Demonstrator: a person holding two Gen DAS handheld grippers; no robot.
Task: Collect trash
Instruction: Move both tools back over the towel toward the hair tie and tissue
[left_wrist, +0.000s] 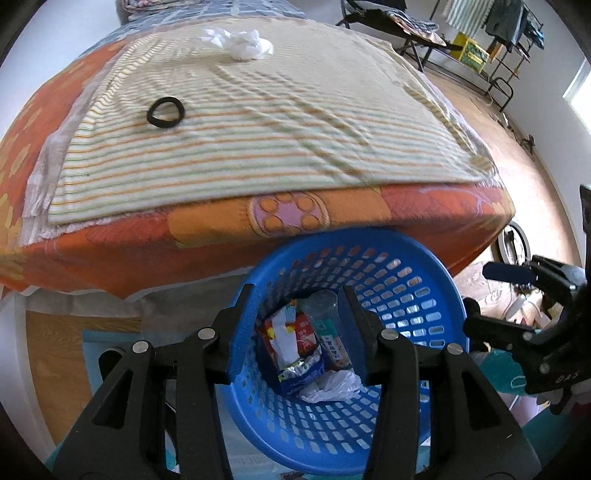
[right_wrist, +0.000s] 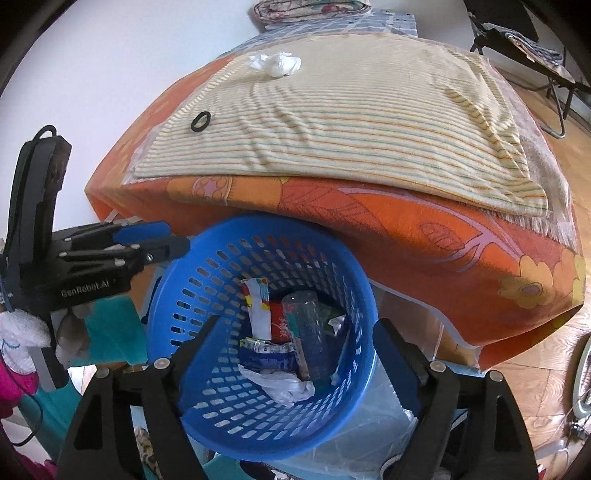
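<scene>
A blue perforated basket (left_wrist: 417, 280) (right_wrist: 192, 295) stands against the foot of the bed and holds wrappers, a clear plastic bottle (right_wrist: 310, 332) and a crumpled white bag (right_wrist: 284, 386). My left gripper (left_wrist: 299, 325) is open and empty, hovering over the basket's mouth. My right gripper (right_wrist: 291, 339) is open and empty over the basket too. The left gripper also shows in the right wrist view (right_wrist: 162, 240), at the basket's left rim. A crumpled white tissue (left_wrist: 240, 42) (right_wrist: 275, 62) lies at the far end of the striped blanket (left_wrist: 258, 140) (right_wrist: 351, 122).
A black hair tie (left_wrist: 165, 112) (right_wrist: 200, 121) lies on the blanket's left side. The bed has an orange patterned cover (left_wrist: 110, 251) (right_wrist: 424, 236). A folding chair (left_wrist: 406, 26) and a clothes rack stand on the wooden floor to the right. Teal cloth and bags lie around the basket.
</scene>
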